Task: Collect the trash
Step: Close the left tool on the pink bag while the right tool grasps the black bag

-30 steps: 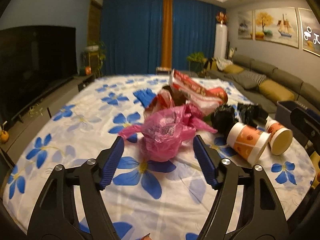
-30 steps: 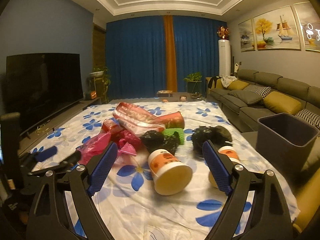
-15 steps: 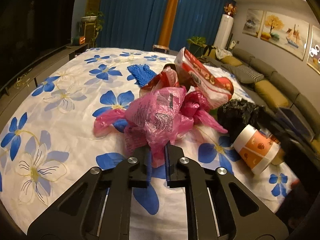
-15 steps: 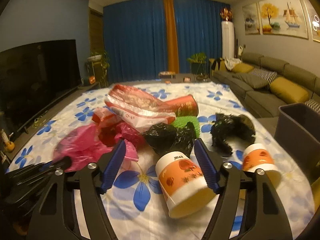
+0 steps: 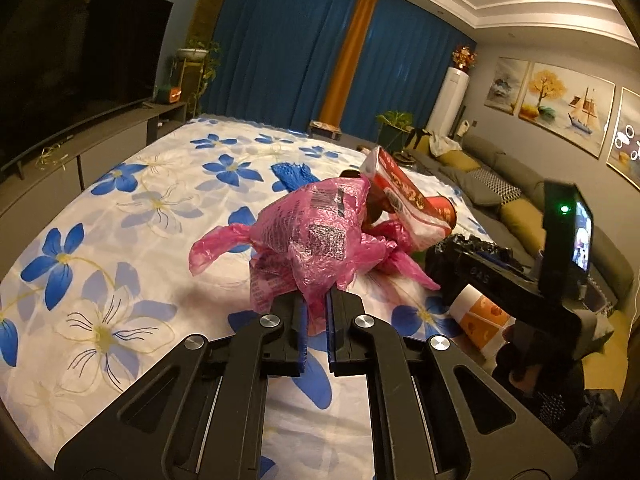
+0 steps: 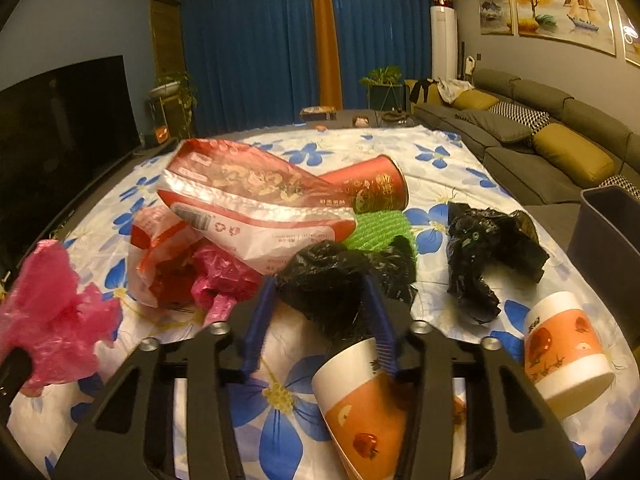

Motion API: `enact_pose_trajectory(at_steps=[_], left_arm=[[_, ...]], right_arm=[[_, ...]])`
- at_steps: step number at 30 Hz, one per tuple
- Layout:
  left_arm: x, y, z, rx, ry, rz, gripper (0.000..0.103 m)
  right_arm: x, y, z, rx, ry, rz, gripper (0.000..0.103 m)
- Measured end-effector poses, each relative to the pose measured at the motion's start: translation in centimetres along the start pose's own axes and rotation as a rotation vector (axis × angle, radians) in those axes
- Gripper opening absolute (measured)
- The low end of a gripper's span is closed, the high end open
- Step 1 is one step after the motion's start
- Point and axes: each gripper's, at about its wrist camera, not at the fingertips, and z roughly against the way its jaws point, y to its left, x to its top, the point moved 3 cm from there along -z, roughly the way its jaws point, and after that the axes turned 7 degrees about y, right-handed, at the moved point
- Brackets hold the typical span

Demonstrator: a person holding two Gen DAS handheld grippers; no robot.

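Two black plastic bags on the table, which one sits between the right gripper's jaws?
The nearer black bag, crumpled just behind the tipped orange cup, sits between the right gripper jaws. The other black bag lies apart, toward the sofa side.

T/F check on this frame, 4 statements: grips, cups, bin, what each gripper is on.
1. The left gripper is shut on the pink plastic bag. True.
2. The right gripper is fully shut on a paper cup. False: its jaws are apart, straddling a black plastic bag, with the near cup at its right finger.
3. Both paper cups stand upright. False: the near cup and the far cup lie tipped over.
4. A dark bin stands off the table's right edge. True.
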Motion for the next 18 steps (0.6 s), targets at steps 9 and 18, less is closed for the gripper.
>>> enact_pose_trajectory(at_steps=[9,18], left_arm=[[0.1,-0.1,0.2,-0.005,0.006,-0.007,0.006],[0.2,-1.1,0.8,0.002,-0.010,-0.021,0.006]], right_arm=[[-0.1,0.1,0.5,0.025,-0.012,0.018,0.002],[0.8,-0.6,4.9,0.089,-0.111,0.010,0.001]])
